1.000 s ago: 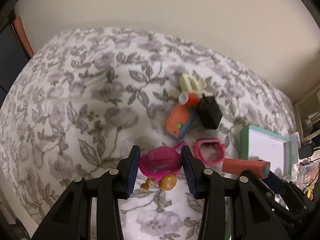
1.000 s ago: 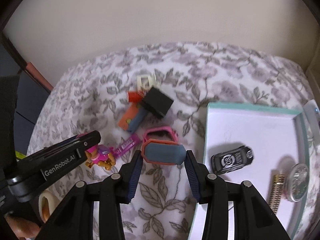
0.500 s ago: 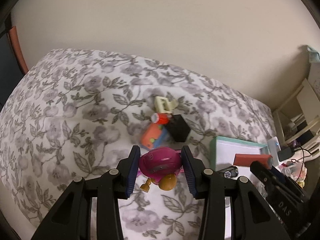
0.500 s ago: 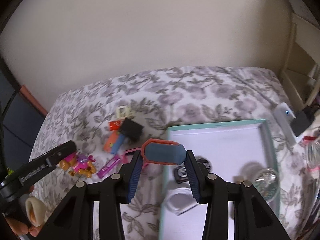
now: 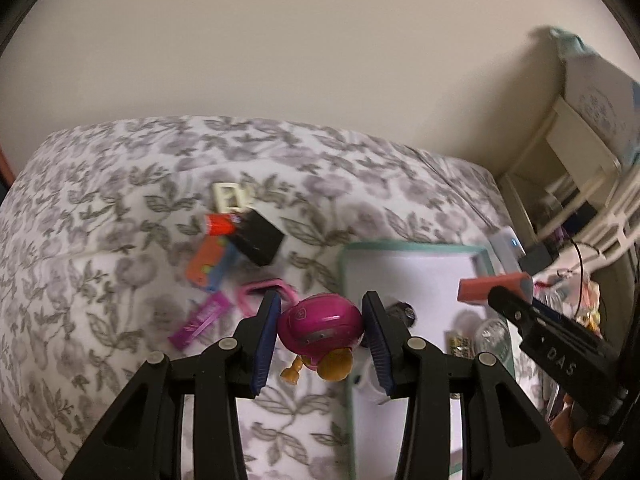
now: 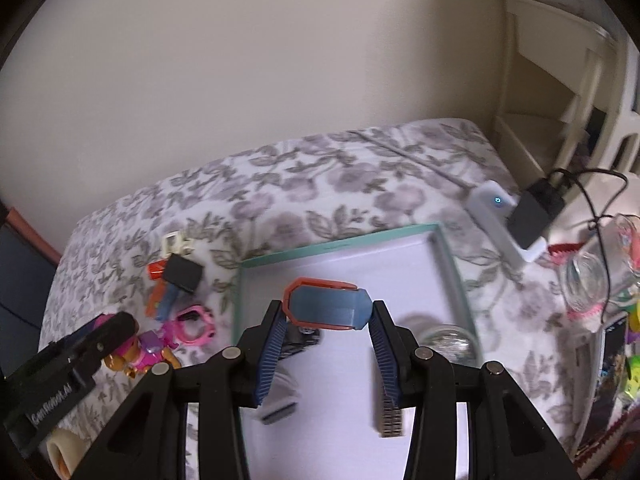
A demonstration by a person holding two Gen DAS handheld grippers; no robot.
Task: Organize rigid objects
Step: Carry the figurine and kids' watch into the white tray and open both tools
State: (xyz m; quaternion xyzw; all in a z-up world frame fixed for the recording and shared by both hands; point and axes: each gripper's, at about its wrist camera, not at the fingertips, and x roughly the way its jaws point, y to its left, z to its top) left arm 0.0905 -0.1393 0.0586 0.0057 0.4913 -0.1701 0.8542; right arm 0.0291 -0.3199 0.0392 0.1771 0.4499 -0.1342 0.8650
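Your pink toy figure [image 5: 320, 326] and orange-and-blue block [image 6: 326, 307] have both travelled from the floral bedspread [image 5: 100, 208] toward the teal-rimmed tray [image 6: 452, 264]: delivery is near. The left gripper [image 5: 320, 340] pinches the glossy figure at the tray's edge; the right gripper [image 6: 326, 344] clamps the block above its white floor. 2 drops remain.

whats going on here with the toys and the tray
A person is tidying small things off a floral bedspread into a teal-rimmed tray. The left gripper is shut on a pink-helmeted toy pup; the right gripper holds an orange-and-blue case above the tray. More toys lie on the bedspread.
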